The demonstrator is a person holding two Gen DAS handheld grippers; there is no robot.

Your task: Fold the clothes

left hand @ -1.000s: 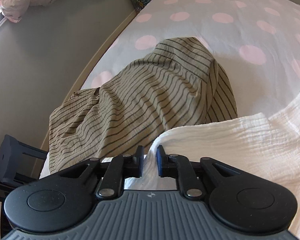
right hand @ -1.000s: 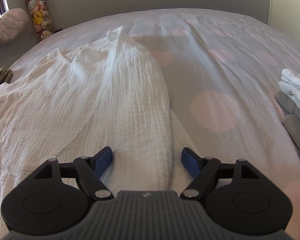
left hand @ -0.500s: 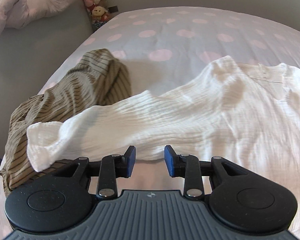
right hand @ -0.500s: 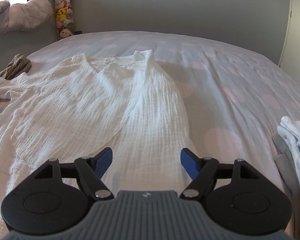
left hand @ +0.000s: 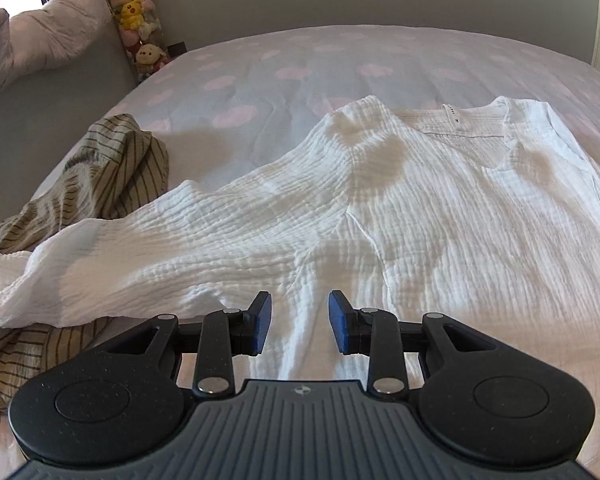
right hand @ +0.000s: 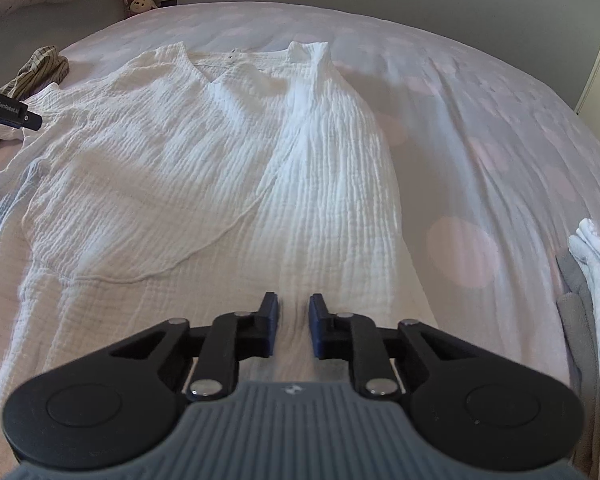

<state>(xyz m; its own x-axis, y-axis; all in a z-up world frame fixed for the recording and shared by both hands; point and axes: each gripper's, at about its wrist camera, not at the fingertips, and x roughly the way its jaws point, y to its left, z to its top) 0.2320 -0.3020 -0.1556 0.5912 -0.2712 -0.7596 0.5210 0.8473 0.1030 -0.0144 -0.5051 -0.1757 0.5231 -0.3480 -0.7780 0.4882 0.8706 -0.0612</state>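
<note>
White crinkled cotton blouse spread ahead of our jaws.
Left gripper and right gripper both gape empty, fabric lying beneath and between them.

Striped garment crowds left; folded pile right.

Both grippers are black, with round dimpled discs and silver screws on the linkage arms. Their ribbed housings are grey. The left gripper and right gripper carry blue pads.
</note>
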